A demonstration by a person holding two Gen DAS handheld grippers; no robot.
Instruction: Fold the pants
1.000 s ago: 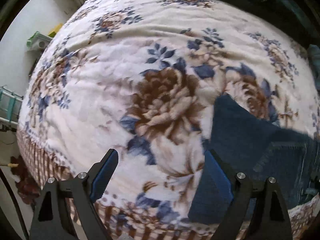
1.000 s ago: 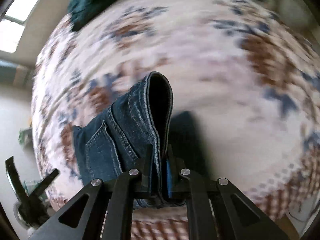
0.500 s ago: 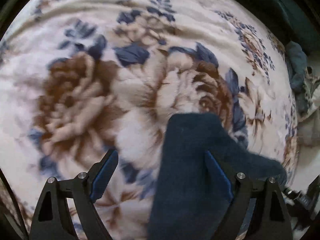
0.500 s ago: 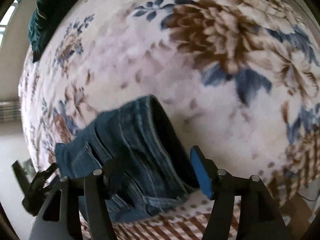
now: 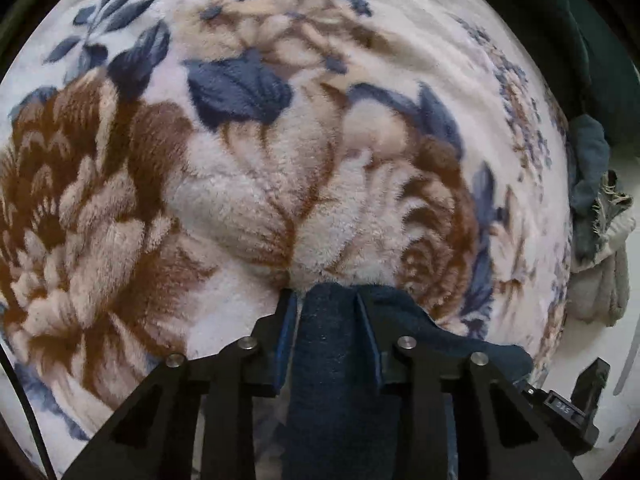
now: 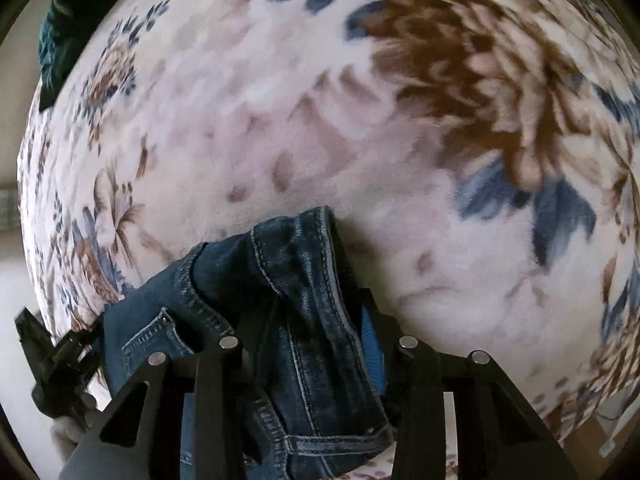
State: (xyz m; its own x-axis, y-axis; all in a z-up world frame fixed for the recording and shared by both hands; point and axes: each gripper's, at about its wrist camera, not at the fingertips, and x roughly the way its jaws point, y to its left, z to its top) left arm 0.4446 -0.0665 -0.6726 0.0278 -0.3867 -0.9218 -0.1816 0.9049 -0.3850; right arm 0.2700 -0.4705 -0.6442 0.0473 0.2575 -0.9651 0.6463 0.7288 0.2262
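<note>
The dark blue jeans (image 5: 332, 360) lie on a floral fleece blanket (image 5: 240, 200). In the left wrist view my left gripper (image 5: 326, 300) is shut on a folded edge of the jeans, the cloth bunched between the blue pads. In the right wrist view my right gripper (image 6: 316, 312) has closed in on the waistband end of the jeans (image 6: 296, 292), with the denim and a back pocket (image 6: 160, 340) between and beside the fingers. The left gripper (image 6: 52, 360) shows at the lower left of the right wrist view.
A dark green cloth (image 6: 60, 32) lies at the blanket's far edge. A pile of grey and blue clothes (image 5: 596, 216) sits off the blanket's right side. The bed's edge is close below both grippers.
The left gripper went from open beside the jeans to shut on their edge. The right gripper let go of the waistband, opened, then closed on the denim again.
</note>
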